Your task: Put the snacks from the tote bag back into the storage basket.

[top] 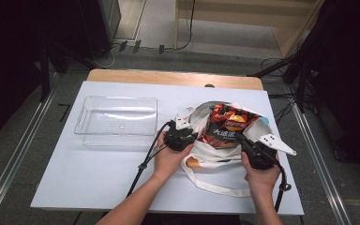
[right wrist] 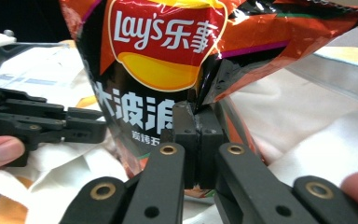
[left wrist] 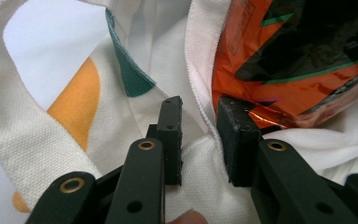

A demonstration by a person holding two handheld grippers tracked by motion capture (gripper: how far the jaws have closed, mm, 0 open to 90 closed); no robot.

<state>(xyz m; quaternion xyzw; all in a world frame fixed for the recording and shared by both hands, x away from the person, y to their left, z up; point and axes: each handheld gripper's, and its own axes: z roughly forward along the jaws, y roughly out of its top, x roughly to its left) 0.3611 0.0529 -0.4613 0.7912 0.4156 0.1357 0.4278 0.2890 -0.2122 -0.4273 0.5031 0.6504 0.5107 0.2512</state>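
Right gripper view, nearest first: the right gripper [right wrist: 198, 140] has its black jaws pressed together on a fold of the glossy orange-and-black foil crisp bag [right wrist: 168, 60], which stands half out of the cream canvas tote bag [top: 215, 157]. That pinch is thin, so a sharp pull could tear the foil or let it slide free. Farther left, the left gripper [left wrist: 199, 135] sits part-open astride the tote's rim; if it fails to hold, the tote may lift along, short of the clear plastic tray [top: 117, 117].
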